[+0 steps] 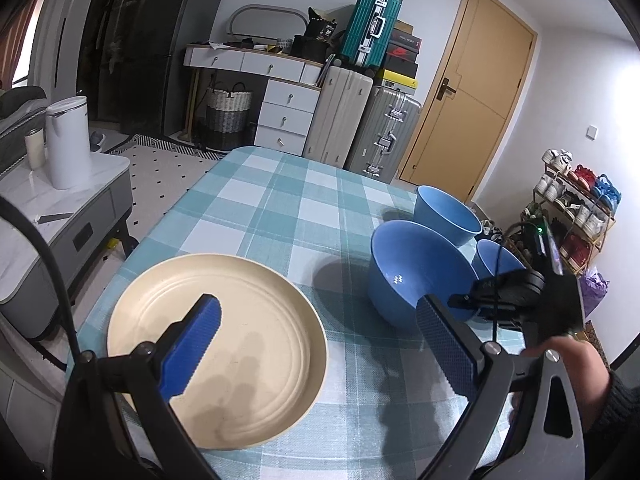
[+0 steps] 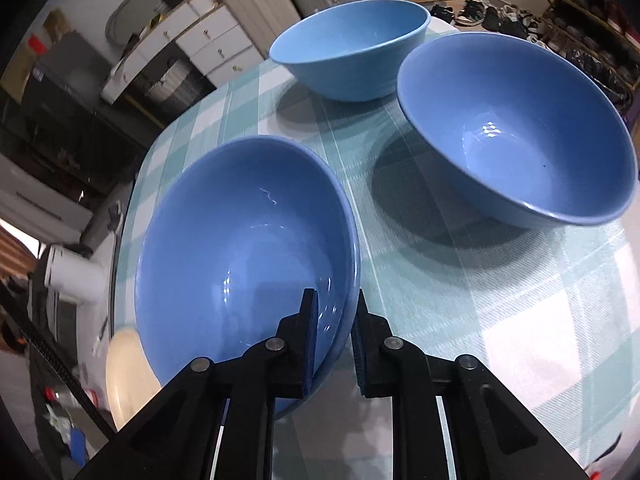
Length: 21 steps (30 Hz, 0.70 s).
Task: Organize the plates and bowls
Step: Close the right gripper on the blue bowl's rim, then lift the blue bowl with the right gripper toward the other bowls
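Three glossy blue bowls: right claw (image 2: 334,344) pinches the nearest bowl (image 2: 244,256) by its five-o'clock rim, left claw (image 1: 320,344) wide; it may slip.

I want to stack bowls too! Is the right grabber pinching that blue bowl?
Touching. Right wrist view: the right gripper has its pads on both sides of the near blue bowl's rim.
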Each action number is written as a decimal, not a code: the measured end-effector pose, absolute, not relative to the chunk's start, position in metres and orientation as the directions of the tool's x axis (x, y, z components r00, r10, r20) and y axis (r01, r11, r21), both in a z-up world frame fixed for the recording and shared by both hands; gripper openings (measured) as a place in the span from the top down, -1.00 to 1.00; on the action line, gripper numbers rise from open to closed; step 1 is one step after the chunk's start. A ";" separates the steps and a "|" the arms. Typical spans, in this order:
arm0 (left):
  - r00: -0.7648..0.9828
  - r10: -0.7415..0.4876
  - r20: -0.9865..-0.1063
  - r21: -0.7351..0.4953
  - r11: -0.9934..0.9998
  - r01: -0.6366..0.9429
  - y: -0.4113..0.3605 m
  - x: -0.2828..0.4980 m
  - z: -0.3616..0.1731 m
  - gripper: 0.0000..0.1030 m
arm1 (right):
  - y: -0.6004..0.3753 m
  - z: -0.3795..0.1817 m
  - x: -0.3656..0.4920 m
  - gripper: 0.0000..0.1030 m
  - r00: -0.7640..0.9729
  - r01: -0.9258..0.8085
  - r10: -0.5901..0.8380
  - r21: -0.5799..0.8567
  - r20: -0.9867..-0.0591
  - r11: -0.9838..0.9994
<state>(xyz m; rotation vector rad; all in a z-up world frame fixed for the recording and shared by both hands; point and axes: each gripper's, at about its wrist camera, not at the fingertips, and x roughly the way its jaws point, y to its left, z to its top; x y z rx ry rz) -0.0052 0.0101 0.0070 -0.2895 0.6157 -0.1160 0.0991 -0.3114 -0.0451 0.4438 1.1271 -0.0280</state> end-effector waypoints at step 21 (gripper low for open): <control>0.803 -0.184 -0.567 -0.281 0.959 0.022 0.006 -0.002 0.003 -0.93 | -0.357 -0.030 0.000 0.77 0.389 0.197 0.239 0.334 -0.890 0.922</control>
